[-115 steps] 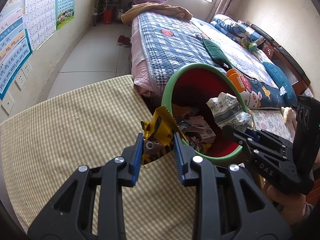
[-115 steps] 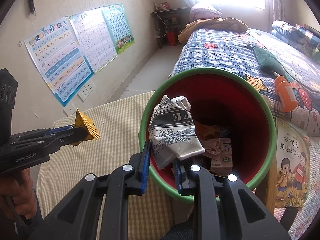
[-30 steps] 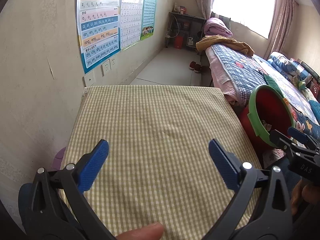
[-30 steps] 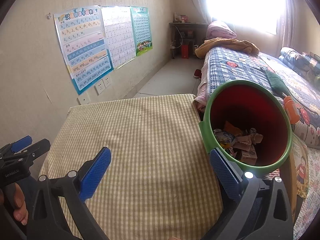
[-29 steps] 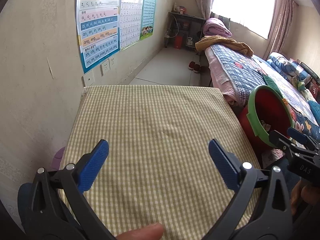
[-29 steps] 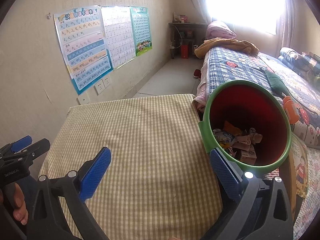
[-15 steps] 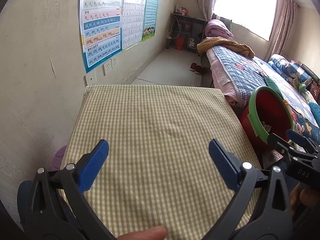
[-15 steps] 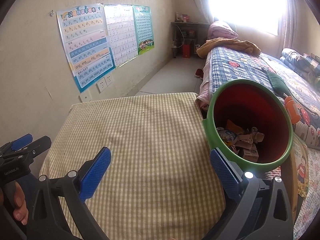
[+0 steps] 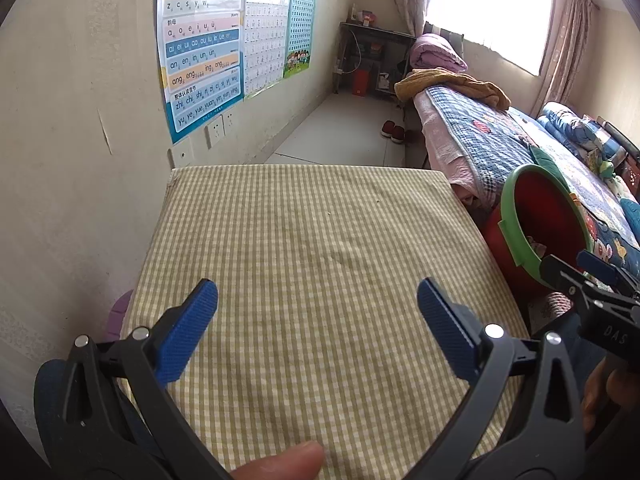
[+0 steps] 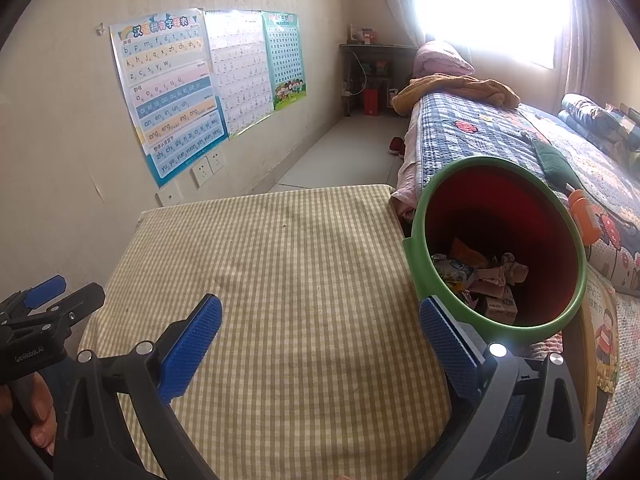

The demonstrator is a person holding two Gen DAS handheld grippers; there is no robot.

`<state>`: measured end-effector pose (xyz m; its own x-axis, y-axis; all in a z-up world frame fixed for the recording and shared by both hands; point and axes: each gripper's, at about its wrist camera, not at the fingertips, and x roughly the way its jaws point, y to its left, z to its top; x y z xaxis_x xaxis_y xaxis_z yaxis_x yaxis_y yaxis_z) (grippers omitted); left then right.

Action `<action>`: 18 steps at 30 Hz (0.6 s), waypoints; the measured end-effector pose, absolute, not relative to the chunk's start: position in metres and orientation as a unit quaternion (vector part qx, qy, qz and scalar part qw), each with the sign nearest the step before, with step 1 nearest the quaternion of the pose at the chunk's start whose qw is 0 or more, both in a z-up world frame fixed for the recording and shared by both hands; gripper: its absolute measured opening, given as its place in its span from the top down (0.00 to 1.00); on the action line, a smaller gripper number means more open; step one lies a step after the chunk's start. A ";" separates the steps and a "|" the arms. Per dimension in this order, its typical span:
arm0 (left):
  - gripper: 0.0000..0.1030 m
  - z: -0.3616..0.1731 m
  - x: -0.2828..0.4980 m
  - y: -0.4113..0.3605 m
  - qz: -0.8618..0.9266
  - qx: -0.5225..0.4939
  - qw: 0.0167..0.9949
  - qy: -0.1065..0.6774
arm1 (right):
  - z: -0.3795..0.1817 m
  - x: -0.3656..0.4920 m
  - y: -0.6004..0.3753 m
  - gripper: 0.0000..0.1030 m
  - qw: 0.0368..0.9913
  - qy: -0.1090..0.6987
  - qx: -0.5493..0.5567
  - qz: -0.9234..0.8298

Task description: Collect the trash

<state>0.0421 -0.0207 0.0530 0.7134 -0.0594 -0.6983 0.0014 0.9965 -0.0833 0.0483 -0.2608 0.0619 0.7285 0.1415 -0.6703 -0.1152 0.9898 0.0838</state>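
Observation:
A red bin with a green rim (image 10: pixel 416 216) stands off the right edge of the table, and in the left wrist view the bin (image 9: pixel 508 200) shows at the far right. Inside it lie crumpled wrappers and small cartons (image 10: pixel 480 276). My left gripper (image 9: pixel 318 308) is wide open above the near part of the checked tablecloth (image 9: pixel 304 240), holding nothing. My right gripper (image 10: pixel 320 320) is also wide open and empty, its right pad (image 10: pixel 444 332) just in front of the bin's near rim. Each gripper shows at the edge of the other's view.
The yellow checked cloth (image 10: pixel 280 260) covers a table against the left wall with posters (image 10: pixel 172 88) and sockets. A quilted bed (image 10: pixel 500 132) runs behind the bin, with an orange bottle (image 10: pixel 584 216) on it. A picture book (image 10: pixel 604 336) lies at the right.
About four seconds ago the left gripper held a yellow wrapper and the right a crumpled printed paper over the bin. Both are now open, empty and drawn back over the table; little motion in the last second.

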 end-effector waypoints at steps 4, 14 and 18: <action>0.05 0.052 0.042 -0.020 -0.016 -0.041 0.924 0.380 | 0.061 0.049 -0.259 0.07 0.929 0.363 0.015 0.072; 0.05 0.048 0.042 -0.021 -0.017 -0.040 0.923 0.382 | 0.059 0.048 -0.255 0.07 0.927 0.367 0.014 0.073; 0.05 0.048 0.041 -0.021 -0.016 -0.039 0.923 0.381 | 0.059 0.048 -0.255 0.07 0.927 0.368 0.013 0.073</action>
